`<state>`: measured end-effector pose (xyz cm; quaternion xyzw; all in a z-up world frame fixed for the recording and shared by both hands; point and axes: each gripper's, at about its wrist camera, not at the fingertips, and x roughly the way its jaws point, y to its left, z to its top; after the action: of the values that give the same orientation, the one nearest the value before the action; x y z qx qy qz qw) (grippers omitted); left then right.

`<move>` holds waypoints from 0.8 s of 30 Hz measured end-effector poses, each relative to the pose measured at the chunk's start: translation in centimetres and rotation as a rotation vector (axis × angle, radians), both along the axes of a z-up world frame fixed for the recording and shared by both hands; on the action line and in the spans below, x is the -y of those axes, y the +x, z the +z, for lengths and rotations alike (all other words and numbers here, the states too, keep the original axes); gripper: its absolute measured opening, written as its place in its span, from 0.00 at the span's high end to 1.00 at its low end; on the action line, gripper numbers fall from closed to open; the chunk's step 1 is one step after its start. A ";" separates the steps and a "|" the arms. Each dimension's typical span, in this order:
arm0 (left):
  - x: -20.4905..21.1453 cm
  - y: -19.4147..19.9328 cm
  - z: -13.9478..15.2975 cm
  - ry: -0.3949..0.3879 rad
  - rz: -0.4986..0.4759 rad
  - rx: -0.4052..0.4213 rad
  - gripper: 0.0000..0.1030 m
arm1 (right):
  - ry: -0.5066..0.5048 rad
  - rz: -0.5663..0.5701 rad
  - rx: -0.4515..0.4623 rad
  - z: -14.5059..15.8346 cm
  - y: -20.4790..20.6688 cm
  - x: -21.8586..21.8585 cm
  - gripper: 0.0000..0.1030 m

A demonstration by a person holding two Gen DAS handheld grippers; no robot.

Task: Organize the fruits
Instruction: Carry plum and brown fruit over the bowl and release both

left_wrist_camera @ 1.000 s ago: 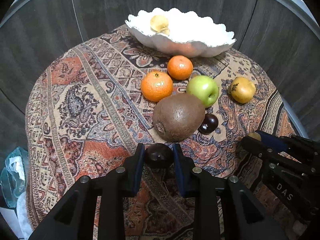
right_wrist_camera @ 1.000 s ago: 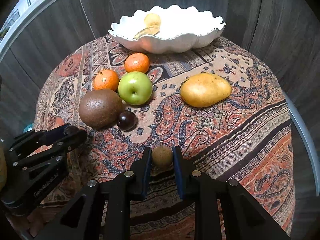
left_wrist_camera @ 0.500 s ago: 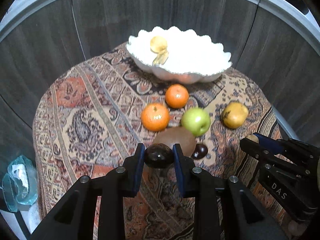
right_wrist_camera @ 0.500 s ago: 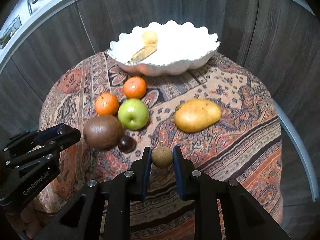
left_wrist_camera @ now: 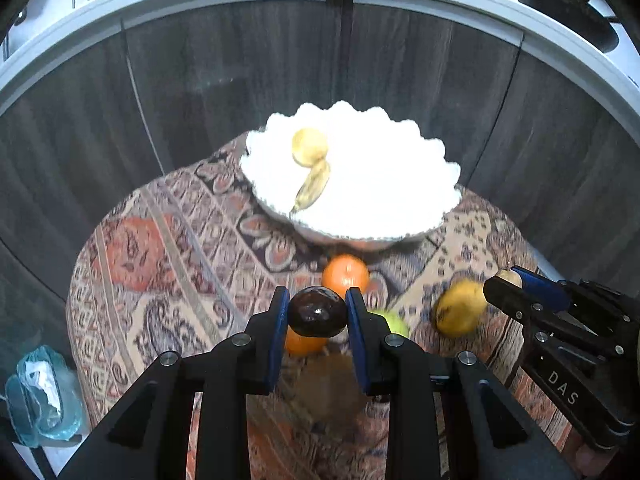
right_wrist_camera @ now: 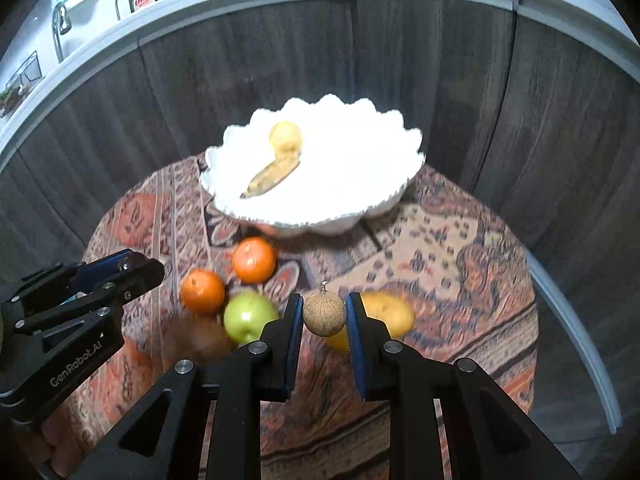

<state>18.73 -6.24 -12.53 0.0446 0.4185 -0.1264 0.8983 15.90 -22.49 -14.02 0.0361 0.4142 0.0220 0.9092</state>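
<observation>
Left wrist view: left gripper (left_wrist_camera: 318,312) fingers clamped a dark round plum (left_wrist_camera: 317,312); right gripper (right_wrist_camera: 323,316) fingers pinched a small tan fruit (right_wrist_camera: 324,315). Carry step; next, release both over white scalloped bowl (left_wrist_camera: 440,208).

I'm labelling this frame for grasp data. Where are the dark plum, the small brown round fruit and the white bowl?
dark plum (left_wrist_camera: 317,312), left wrist view, centre of its glossy front.
small brown round fruit (right_wrist_camera: 324,315), right wrist view, middle of its speckled skin.
white bowl (right_wrist_camera: 360,184), right wrist view, bare inner surface.
</observation>
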 end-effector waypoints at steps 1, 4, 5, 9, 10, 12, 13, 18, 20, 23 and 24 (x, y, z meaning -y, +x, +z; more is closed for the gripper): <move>0.1 0.3 0.2 -0.002 0.000 0.004 0.72 | -0.001 -0.001 0.007 0.3 0.4 0.1 0.78; 0.7 1.6 0.8 -0.006 -0.003 0.017 0.72 | -0.003 -0.005 0.024 1.0 1.5 0.4 0.78; 0.9 2.1 1.0 -0.006 -0.006 0.021 0.72 | -0.005 -0.006 0.029 1.2 1.7 0.5 0.78; 1.6 3.9 1.4 -0.004 -0.016 0.032 0.72 | -0.026 -0.010 0.051 1.9 3.4 1.0 0.78; 1.7 4.2 1.5 -0.001 -0.018 0.035 0.72 | -0.032 -0.013 0.057 2.1 4.0 1.2 0.78; 2.0 5.1 1.6 0.000 -0.022 0.040 0.72 | -0.037 -0.018 0.066 2.5 4.9 1.5 0.78; 2.2 5.5 1.6 -0.001 -0.023 0.040 0.72 | -0.039 -0.020 0.070 2.7 5.3 1.6 0.78; 2.8 7.6 1.3 -0.002 -0.028 0.035 0.72 | -0.043 -0.032 0.085 3.2 7.7 2.3 0.78; 2.8 8.4 1.0 -0.003 -0.028 0.029 0.72 | -0.045 -0.034 0.084 3.1 8.6 2.4 0.78; 2.9 9.6 0.5 -0.004 -0.026 0.021 0.72 | -0.043 -0.036 0.075 2.7 9.8 2.6 0.78; 2.9 10.0 0.3 -0.008 -0.027 0.015 0.72 | -0.041 -0.037 0.071 2.5 10.1 2.7 0.78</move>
<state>28.77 -9.16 -12.25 0.0476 0.4107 -0.1398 0.8997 26.04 -25.19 -11.51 0.0245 0.3814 -0.0019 0.9241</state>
